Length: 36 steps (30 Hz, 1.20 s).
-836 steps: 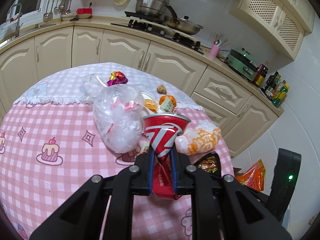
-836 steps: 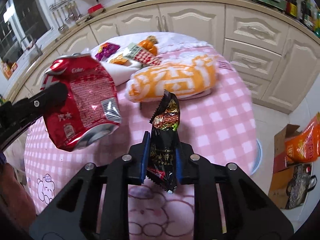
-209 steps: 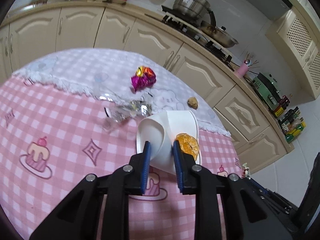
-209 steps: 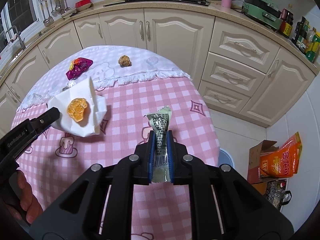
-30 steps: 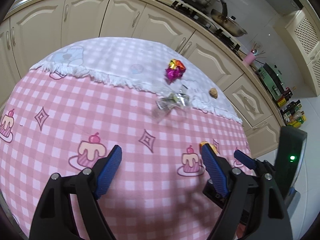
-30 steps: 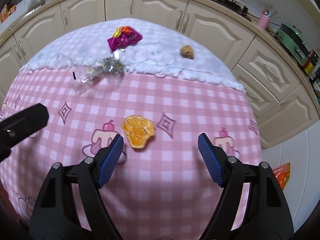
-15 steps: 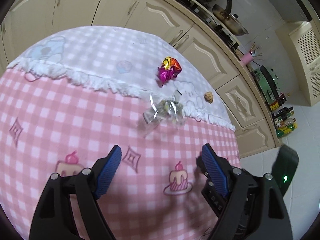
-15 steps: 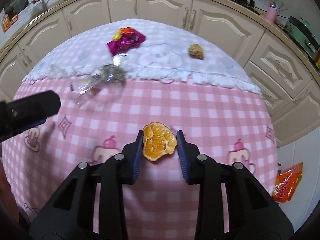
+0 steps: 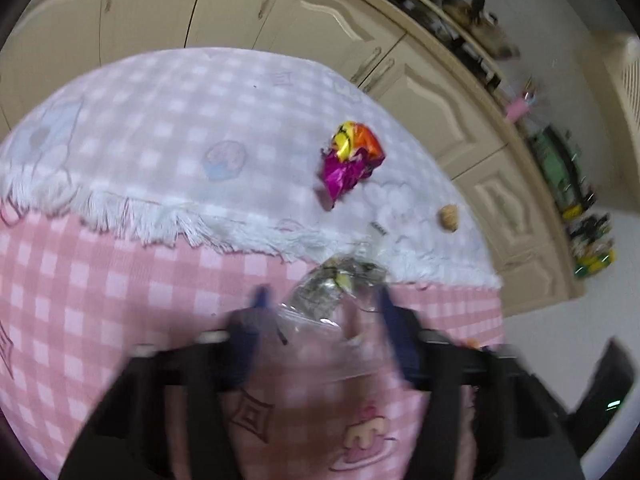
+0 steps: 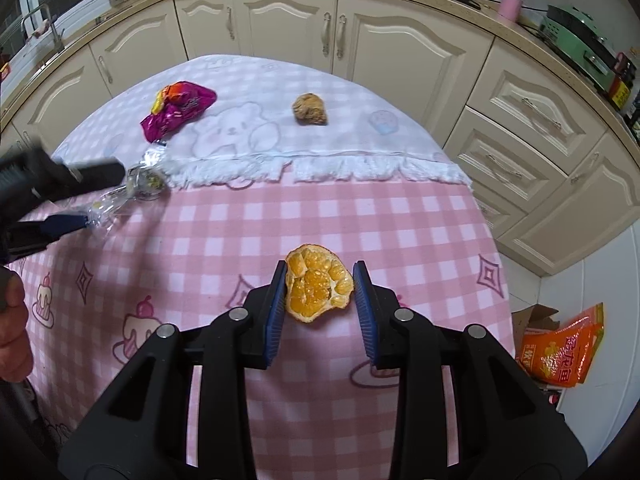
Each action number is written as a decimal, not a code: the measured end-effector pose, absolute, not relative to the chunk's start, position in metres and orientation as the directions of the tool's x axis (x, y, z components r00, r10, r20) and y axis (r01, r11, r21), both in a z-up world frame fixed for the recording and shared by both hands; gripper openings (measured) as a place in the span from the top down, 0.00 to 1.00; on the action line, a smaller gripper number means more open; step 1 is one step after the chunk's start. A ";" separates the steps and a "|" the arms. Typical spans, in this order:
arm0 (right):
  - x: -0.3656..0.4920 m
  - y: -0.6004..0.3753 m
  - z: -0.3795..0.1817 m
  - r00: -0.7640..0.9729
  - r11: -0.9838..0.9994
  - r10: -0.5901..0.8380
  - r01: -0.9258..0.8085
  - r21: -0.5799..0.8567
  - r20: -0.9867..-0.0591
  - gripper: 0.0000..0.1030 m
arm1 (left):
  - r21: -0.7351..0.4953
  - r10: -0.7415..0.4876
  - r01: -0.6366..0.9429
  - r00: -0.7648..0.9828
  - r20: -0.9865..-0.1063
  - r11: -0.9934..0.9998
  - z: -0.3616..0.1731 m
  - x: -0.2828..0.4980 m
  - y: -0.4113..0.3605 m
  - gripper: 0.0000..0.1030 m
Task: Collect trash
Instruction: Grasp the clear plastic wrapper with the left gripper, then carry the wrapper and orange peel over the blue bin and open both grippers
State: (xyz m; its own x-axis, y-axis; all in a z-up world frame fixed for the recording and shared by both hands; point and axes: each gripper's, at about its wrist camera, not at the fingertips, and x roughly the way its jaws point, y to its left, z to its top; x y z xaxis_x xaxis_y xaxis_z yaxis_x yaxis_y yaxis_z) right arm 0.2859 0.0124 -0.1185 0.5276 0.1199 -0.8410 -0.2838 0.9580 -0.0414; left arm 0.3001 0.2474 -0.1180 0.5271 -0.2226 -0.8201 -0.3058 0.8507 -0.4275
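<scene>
The right gripper [image 10: 320, 280] clamps a pulpy, ragged orange peel [image 10: 318, 288] between its blue pads above the pink checked tablecloth [image 10: 360, 224]. To its left, the left gripper [image 9: 320, 308], motion-blurred, has its jaws wide on either side of a crinkled clear wrapper [image 9: 332, 292] lying by the white fringe. A shiny magenta foil packet [image 10: 178, 110] and a lumpy brown scrap [image 10: 309, 109] lie well apart on the pale cloth [image 10: 256, 92] beyond.
</scene>
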 end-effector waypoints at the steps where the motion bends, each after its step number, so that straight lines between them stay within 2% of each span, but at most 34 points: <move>1: 0.285 0.011 -0.118 0.530 0.958 0.119 -0.282 -0.043 -0.840 0.69 | -0.405 -0.196 -0.302 0.538 -0.820 0.863 -0.118 0.301 0.246 0.72; 3: 0.283 0.009 -0.115 0.535 0.959 0.119 -0.280 -0.042 -0.836 0.69 | -0.414 -0.206 -0.298 0.540 -0.816 0.860 -0.119 0.299 0.247 0.74; 4: 0.283 0.008 -0.115 0.537 0.960 0.120 -0.279 -0.041 -0.835 0.69 | -0.415 -0.208 -0.298 0.538 -0.817 0.860 -0.119 0.299 0.248 0.82; 12: 0.274 -0.006 -0.104 0.559 0.966 0.119 -0.255 -0.033 -0.821 0.69 | -0.410 -0.211 -0.263 0.554 -0.805 0.873 -0.107 0.283 0.238 0.89; 24: 0.261 -0.053 -0.091 0.592 0.982 0.105 -0.187 -0.009 -0.799 0.69 | -0.393 -0.244 -0.152 0.570 -0.784 0.907 -0.078 0.276 0.184 0.90; 36: 0.249 -0.167 -0.092 0.613 0.999 0.041 -0.003 0.049 -0.789 0.69 | -0.313 -0.319 0.104 0.524 -0.790 0.944 -0.049 0.289 0.047 0.90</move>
